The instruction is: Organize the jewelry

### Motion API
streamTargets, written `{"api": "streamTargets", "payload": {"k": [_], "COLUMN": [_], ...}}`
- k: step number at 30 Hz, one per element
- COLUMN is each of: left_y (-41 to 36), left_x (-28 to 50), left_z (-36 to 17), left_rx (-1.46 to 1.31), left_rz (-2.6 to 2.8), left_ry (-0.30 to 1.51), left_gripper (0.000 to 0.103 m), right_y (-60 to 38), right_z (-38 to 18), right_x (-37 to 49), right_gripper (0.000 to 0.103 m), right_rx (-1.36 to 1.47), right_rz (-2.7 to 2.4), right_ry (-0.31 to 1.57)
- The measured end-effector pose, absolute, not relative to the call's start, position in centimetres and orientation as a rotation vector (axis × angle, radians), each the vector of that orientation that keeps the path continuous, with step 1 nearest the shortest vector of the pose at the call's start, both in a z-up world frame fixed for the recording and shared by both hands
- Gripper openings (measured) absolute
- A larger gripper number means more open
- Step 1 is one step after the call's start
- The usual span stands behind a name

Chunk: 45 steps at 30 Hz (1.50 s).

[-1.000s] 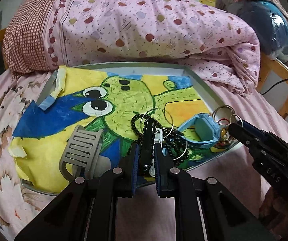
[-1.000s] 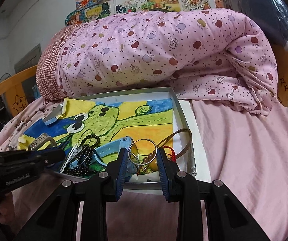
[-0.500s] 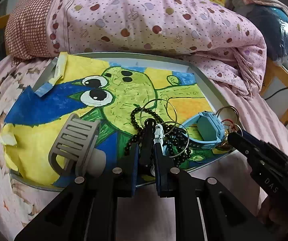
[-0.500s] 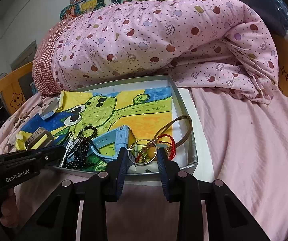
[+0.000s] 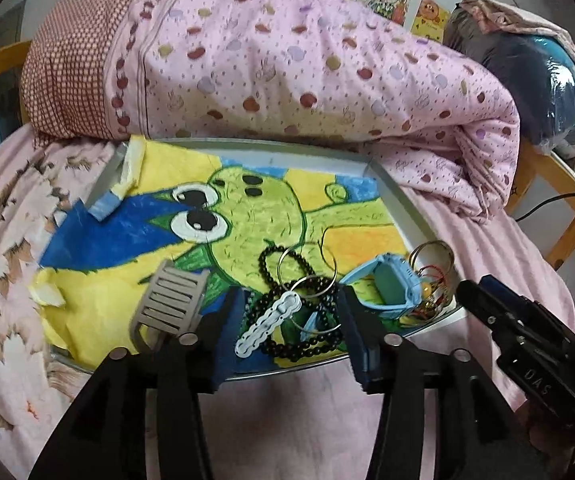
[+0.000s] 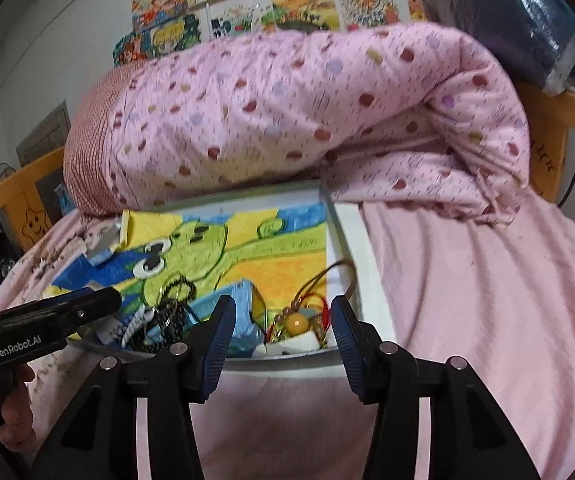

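Observation:
A shallow tray (image 5: 395, 200) lined with a frog drawing lies on the bed. At its near edge lie a white hair clip (image 5: 267, 325), a black bead bracelet (image 5: 307, 344), thin metal hoops (image 5: 307, 264), a blue watch (image 5: 387, 286) and a grey claw clip (image 5: 173, 294). My left gripper (image 5: 291, 332) is open and empty, its fingers either side of the white clip and beads. My right gripper (image 6: 281, 330) is open and empty above red cord bracelets with a yellow bead (image 6: 296, 323) in the tray's (image 6: 351, 240) near right corner.
A rolled pink spotted quilt (image 5: 287, 64) lies behind the tray. A dark blue bundle (image 5: 543, 84) sits at the far right. Wooden bed rails (image 5: 567, 208) edge the bed. Pink sheet (image 6: 467, 300) spreads right of the tray. Drawings hang on the wall (image 6: 247, 12).
My left gripper opened and let go of the black beads and white clip, which now lie in the tray. My right gripper opened and released the ring and cord bracelets.

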<state>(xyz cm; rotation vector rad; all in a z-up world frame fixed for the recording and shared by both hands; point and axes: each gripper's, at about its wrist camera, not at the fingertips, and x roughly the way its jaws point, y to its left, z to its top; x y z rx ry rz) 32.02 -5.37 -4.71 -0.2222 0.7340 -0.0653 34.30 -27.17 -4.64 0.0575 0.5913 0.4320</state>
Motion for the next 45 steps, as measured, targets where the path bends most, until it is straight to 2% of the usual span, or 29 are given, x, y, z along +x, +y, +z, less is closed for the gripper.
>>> {"api": "streamTargets", "payload": {"k": [2, 4, 10, 11, 12, 13, 19, 22, 34, 45], "left_y": [-5.2, -4.9, -4.2, -3.8, -3.4, -3.0, -1.7, -1.6, -1.8, -1.9], "left_x": [31.5, 30.9, 28.7, 28.0, 27.4, 26.9, 23.5, 21.4, 13.9, 8.9], "left_z": [-3.9, -3.0, 0.0, 0.6, 1.1, 1.5, 4.5, 5.5, 7.6, 7.0], "left_rx": [-0.225, -0.236, -0.209, -0.217, -0.238, -0.255, -0.237, -0.215, -0.173, -0.152], "left_rz": [-0.058, -0.057, -0.035, -0.03, -0.022, -0.014, 0.02, 0.012, -0.019, -0.037], "left_ry": [0.712, 0.688, 0.625, 0.609, 0.587, 0.568, 0.498, 0.471, 0.39, 0.402], "left_gripper": [0.056, 0.063, 0.073, 0.086, 0.093, 0.094, 0.095, 0.101, 0.101, 0.101], "right_y": [-27.5, -27.7, -28.0, -28.0, -28.1, -28.1, -28.1, -27.8, -28.0, -27.8], "right_z": [-3.5, -2.6, 0.4, 0.9, 1.3, 1.8, 4.2, 5.2, 7.3, 7.0], "right_x": [33.8, 33.2, 30.7, 30.1, 29.6, 28.9, 25.9, 24.0, 17.2, 11.9], "right_gripper": [0.053, 0.07, 0.079, 0.08, 0.084, 0.087, 0.1, 0.103, 0.103, 0.103], "right_rx": [0.062, 0.076, 0.084, 0.081, 0.079, 0.08, 0.09, 0.083, 0.058, 0.04], "right_rz": [0.426, 0.42, 0.42, 0.421, 0.421, 0.42, 0.448, 0.458, 0.471, 0.461], "right_ry": [0.564, 0.536, 0.464, 0.449, 0.435, 0.416, 0.346, 0.321, 0.271, 0.295]}}
